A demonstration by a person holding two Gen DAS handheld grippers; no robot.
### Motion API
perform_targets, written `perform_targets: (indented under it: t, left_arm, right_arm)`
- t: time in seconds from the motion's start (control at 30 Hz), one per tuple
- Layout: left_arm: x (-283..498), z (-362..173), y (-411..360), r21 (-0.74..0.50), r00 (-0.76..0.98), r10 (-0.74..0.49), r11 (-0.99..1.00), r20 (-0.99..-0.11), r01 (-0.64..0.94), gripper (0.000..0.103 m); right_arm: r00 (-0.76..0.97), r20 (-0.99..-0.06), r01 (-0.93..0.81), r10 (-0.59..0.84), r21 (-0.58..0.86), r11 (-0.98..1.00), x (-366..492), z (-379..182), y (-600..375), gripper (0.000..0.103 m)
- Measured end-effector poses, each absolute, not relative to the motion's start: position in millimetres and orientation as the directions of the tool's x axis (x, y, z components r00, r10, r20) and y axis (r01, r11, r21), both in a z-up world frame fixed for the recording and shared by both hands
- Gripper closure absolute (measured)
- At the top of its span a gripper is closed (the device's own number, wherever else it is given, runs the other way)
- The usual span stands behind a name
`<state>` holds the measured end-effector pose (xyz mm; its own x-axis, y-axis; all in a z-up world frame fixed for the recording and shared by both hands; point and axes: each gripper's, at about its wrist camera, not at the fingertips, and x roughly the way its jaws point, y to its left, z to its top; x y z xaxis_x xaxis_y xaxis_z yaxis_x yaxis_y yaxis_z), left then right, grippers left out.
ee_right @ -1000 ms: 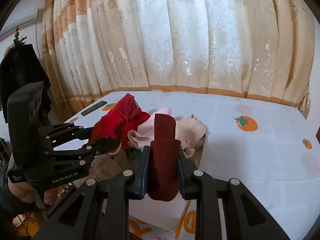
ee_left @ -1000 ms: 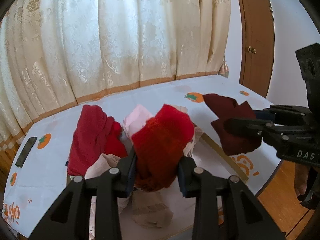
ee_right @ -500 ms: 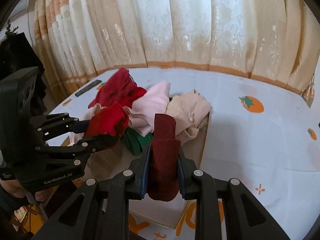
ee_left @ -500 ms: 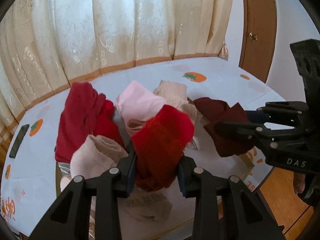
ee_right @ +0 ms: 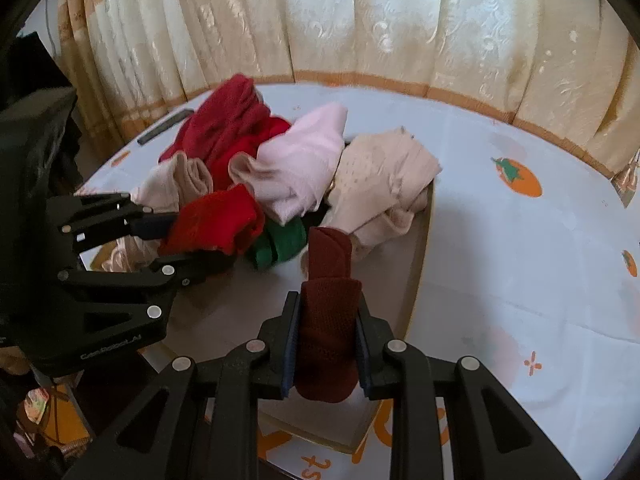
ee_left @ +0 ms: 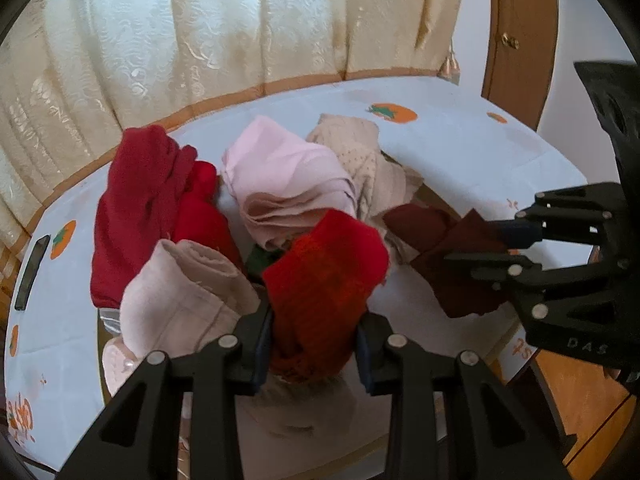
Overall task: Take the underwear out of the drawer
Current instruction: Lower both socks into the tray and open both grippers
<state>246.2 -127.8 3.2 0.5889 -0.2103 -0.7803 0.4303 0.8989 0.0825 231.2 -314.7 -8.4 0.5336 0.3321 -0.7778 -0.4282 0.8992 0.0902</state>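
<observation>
Both grippers are loaded. The left gripper point(ee_left: 314, 344) has its jaws pinching a bright red knitted pair of underwear point(ee_left: 324, 280); the right gripper point(ee_right: 326, 344) has its jaws clamped on a rolled dark maroon pair point(ee_right: 326, 320). Each bundle sticks out past the pads and hangs clear of the pile.

In the right wrist view, the shallow drawer point(ee_right: 420, 240) sits on the tabletop point(ee_right: 520, 240), which is covered by a pale cloth printed with orange fruit. Its floor is bare toward 6 o'clock, just beyond the maroon pair. Most of the underwear is heaped toward 11 o'clock: a deep red pair point(ee_right: 224, 120), a light pink pair point(ee_right: 304, 160), a beige dotted pair point(ee_right: 380, 184), a pale rolled pair point(ee_right: 180, 180) and a green pair point(ee_right: 280, 244) tucked low in the middle. A dark flat bar point(ee_right: 166, 130) lies on the cloth beyond the heap.

By my reading the task is under way but far from done: two pairs are lifted, yet neither is set down outside the drawer, and at least five remain heaped in or over it. Whether the deep red pair lies inside the rim or on the cloth I cannot tell.
</observation>
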Motion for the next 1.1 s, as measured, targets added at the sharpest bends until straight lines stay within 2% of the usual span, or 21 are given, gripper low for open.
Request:
perform_targets:
  t: [0.47, 0.57, 0.9, 1.1]
  left_arm:
    - [243.6, -12.9, -143.4, 0.167, 0.6, -0.149, 0.884, -0.786, 0.438, 0.068]
    - [242.0, -14.0, -142.9, 0.174, 0.607, -0.145, 0.883, -0.782, 0.436, 0.063]
    - [235.7, -15.6, -139.0, 0.172, 0.618, -0.159, 0.881, -0.77, 0.441, 0.058]
    - [230.7, -16.7, -138.4, 0.164, 0.616, -0.171, 0.878, -0.769, 0.449, 0.053]
  right_arm:
    - [0.508, -0.802, -0.406, 0.313, 0.097, 0.909, 236.2, -21.7, -318.5, 0.076]
    - [0.508, -0.801, -0.404, 0.316, 0.103, 0.909, 237.1, -22.6, -318.3, 0.076]
    - [0.516, -0.791, -0.416, 0.327, 0.102, 0.904, 232.8, -22.3, -317.8, 0.076]
    - [0.528, -0.781, -0.409, 0.332, 0.108, 0.906, 231.2, -23.4, -319.1, 0.072]
